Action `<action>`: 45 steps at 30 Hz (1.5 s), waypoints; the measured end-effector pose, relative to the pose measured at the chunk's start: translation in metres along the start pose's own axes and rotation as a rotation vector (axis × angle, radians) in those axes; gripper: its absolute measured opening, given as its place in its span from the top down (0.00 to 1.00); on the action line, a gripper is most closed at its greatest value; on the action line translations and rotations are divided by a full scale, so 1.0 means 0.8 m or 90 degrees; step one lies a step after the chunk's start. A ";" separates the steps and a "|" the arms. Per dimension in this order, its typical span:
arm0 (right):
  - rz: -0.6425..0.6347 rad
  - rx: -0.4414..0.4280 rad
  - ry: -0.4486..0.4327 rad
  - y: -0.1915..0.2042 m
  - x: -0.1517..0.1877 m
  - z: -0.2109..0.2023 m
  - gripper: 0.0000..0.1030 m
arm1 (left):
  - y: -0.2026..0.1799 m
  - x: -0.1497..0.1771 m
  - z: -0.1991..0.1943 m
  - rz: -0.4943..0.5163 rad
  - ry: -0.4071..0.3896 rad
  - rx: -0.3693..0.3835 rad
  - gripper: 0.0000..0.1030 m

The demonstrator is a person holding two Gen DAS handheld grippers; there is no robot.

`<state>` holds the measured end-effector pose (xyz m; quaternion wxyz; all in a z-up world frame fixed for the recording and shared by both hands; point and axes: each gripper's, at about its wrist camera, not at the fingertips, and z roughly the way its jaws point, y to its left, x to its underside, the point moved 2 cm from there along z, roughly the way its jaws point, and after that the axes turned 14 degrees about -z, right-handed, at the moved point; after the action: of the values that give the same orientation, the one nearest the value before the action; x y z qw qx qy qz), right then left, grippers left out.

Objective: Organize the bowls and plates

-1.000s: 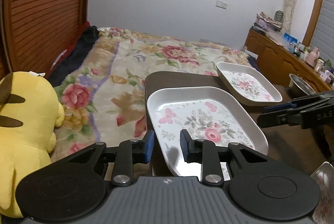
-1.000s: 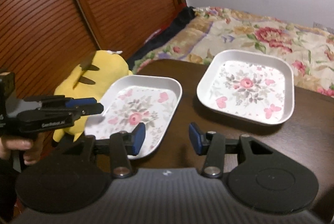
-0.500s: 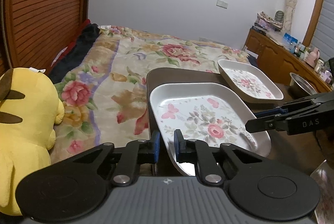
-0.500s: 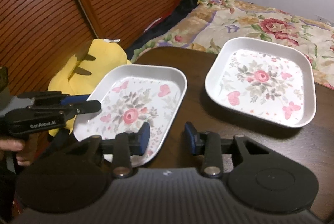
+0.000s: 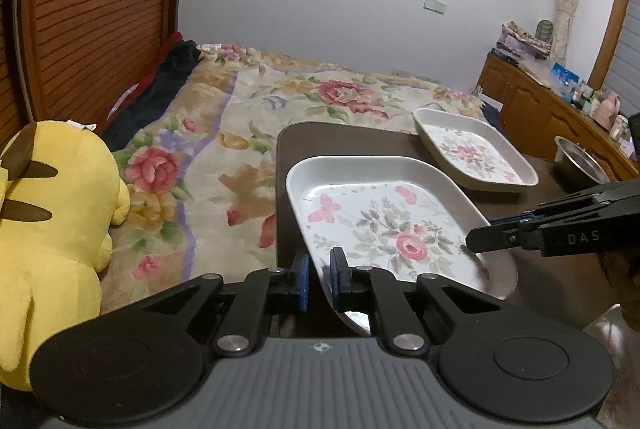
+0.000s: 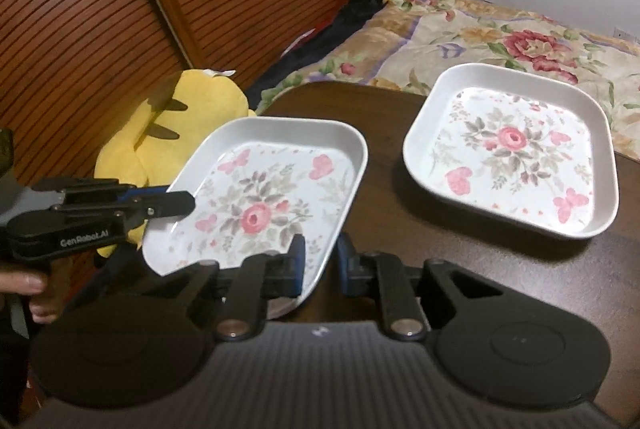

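Two square white floral plates sit on a dark wooden tabletop (image 6: 384, 133) that stands beside a bed with a flowered blanket (image 5: 224, 133). The nearer plate (image 5: 384, 225) lies at the tabletop's left edge, close to the near left corner, its rim jutting past the edge. The left tool (image 5: 319, 279) is clamped on that plate's near rim, one blue pad on the outer side of the wall and the other inside. The right tool (image 6: 320, 263) grips the same plate on its right rim, its jaws having just closed on the wall, one pad inside and one outside. Whether the plate is lifted clear of the tabletop cannot be told.

The second plate (image 6: 512, 153) rests flat farther along the tabletop, toward the far edge next to the bed, apart from the held one. A metal bowl (image 5: 580, 165) stands near the tabletop's right edge. A yellow plush toy (image 5: 52, 221) sits on the bed off the left edge, and fingers of a hand (image 6: 28, 285) wrap the left tool's handle.
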<state>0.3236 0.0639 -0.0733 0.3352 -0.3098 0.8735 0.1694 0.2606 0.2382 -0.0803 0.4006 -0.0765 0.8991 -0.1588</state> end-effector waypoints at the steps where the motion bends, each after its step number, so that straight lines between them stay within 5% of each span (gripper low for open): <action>1: 0.001 -0.001 0.001 0.000 0.001 -0.001 0.88 | -0.003 0.001 -0.003 0.003 -0.003 -0.002 0.88; 26: 0.008 0.054 -0.081 -0.006 0.037 -0.140 0.88 | -0.125 0.031 -0.099 0.075 -0.062 0.058 0.86; 45: 0.047 0.096 -0.137 -0.015 0.115 -0.226 0.88 | -0.178 0.083 -0.130 0.115 -0.050 0.103 0.85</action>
<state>0.1912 -0.0757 -0.0084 0.4425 -0.2312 0.8538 0.1477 0.1401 0.1101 -0.0115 0.4530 0.0307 0.8703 -0.1908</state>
